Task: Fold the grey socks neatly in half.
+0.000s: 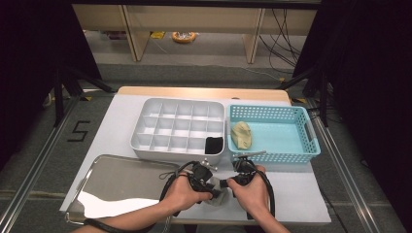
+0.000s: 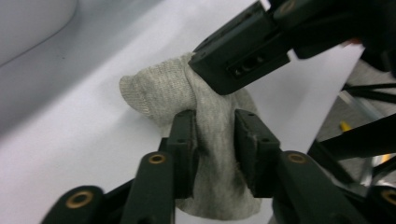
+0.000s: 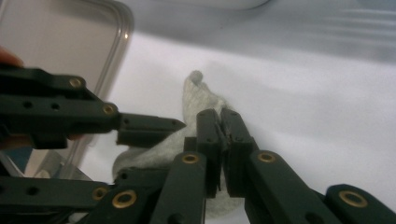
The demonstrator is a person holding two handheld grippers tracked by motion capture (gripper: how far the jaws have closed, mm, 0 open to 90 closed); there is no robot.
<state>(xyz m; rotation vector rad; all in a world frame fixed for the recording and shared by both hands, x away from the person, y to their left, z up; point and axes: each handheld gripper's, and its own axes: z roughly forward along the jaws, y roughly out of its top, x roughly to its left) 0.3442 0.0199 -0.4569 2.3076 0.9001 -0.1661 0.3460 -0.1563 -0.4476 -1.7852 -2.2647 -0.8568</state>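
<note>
grey sock (image 2: 205,140) near table's front edge, L gripper (image 2: 212,140) fingers probably loose

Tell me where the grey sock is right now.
In the high view the grey sock lies on the white mat at the table's near edge, between the person's two hands, right of the metal tray and in front of the white divided organiser.

Divided tray (image 1: 178,127) left of basket (image 1: 272,131) (touching); metal tray (image 1: 116,187) before them.
</note>
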